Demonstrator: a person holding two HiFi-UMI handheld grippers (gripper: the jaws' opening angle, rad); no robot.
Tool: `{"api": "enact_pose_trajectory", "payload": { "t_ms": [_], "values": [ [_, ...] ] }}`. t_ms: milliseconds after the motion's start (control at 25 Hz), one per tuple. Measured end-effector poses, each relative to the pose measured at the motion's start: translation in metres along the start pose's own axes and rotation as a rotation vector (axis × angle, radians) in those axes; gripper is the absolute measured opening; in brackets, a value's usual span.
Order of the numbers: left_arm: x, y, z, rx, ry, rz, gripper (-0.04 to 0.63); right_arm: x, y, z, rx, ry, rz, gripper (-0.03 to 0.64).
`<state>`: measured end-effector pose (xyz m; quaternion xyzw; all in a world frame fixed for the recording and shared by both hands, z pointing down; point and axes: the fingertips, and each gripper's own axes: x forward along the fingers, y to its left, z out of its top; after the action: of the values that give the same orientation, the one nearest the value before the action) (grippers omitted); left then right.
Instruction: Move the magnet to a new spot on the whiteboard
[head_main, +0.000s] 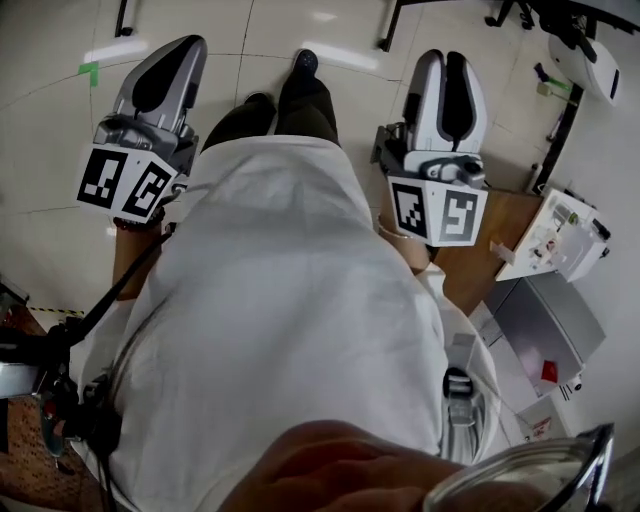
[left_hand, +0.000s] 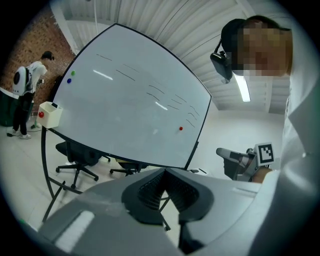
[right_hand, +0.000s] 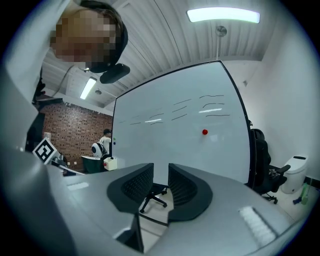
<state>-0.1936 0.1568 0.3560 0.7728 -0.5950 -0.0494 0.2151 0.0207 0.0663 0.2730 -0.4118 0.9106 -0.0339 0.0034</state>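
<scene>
The small round red magnet (right_hand: 204, 132) stuck to the big white whiteboard (right_hand: 170, 142). The left gripper (left_hand: 164, 170) was closed and the right gripper (right_hand: 160, 168) was open and empty.

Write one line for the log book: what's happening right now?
phase: not yet reaching | left gripper: shut, empty | right gripper: open, empty | red magnet: on whiteboard, untouched

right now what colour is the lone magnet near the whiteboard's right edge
Red. The magnet shows best in the right gripper view.
</scene>
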Motion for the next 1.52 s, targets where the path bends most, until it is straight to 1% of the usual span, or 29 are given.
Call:
{"api": "enact_pose_trajectory", "payload": {
  "t_ms": [120,240,320,400,480,600,720,840,920,1000,1040,1080,1200,1280,1400,1520],
  "values": [
    [-0.004,-0.006,-0.009,0.003,0.015,-0.034,0.006,-0.023,0.012,-0.002,-0.002,0.008,-0.001,0.097],
    [-0.002,-0.02,-0.007,0.018,0.0,-0.075,0.006,-0.041,0.011,0.005,-0.018,-0.009,-0.012,0.097],
    [-0.004,-0.037,-0.006,0.03,-0.014,-0.092,0.006,-0.054,0.006,0.008,-0.018,-0.006,-0.018,0.097],
    [-0.007,-0.059,-0.008,0.041,-0.026,-0.103,0.006,-0.069,-0.002,0.007,0.004,0.01,-0.021,0.097],
    [-0.003,-0.076,-0.008,0.056,-0.042,-0.111,0.006,-0.077,-0.01,0.007,0.021,0.005,-0.014,0.097],
    [0.014,-0.088,-0.003,0.077,-0.051,-0.13,0.006,-0.079,-0.02,0.014,0.015,-0.022,0.006,0.097],
    [0.032,-0.102,0.01,0.11,-0.06,-0.17,0.006,-0.081,-0.032,0.017,-0.016,-0.012,0.01,0.097],
    [0.045,-0.118,0.03,0.136,-0.093,-0.191,0.006,-0.083,-0.042,0.014,-0.019,-0.006,0.019,0.097],
    [0.051,-0.124,0.039,0.121,-0.123,-0.196,0.006,-0.079,-0.043,0.017,-0.025,-0.005,0.036,0.097],
    [0.056,-0.126,0.041,0.077,-0.139,-0.199,0.006,-0.074,-0.042,0.022,-0.017,-0.014,0.044,0.097],
    [0.057,-0.128,0.04,0.068,-0.137,-0.202,0.006,-0.073,-0.041,0.025,-0.016,-0.025,0.049,0.097],
    [0.058,-0.129,0.038,0.077,-0.128,-0.205,0.006,-0.073,-0.04,0.026,-0.018,-0.034,0.054,0.097],
    [0.057,-0.133,0.034,0.15,-0.101,-0.215,0.006,-0.072,-0.035,0.021,-0.017,-0.038,0.067,0.097],
    [0.057,-0.138,0.036,0.169,-0.108,-0.241,0.006,-0.071,-0.032,0.019,-0.024,-0.037,0.076,0.097],
    [0.055,-0.147,0.035,0.173,-0.117,-0.283,0.006,-0.07,-0.029,0.017,-0.032,-0.038,0.082,0.097],
    [0.055,-0.144,0.029,0.155,-0.103,-0.283,0.006,-0.066,-0.026,0.015,-0.012,-0.034,0.098,0.097]
  ]
}}
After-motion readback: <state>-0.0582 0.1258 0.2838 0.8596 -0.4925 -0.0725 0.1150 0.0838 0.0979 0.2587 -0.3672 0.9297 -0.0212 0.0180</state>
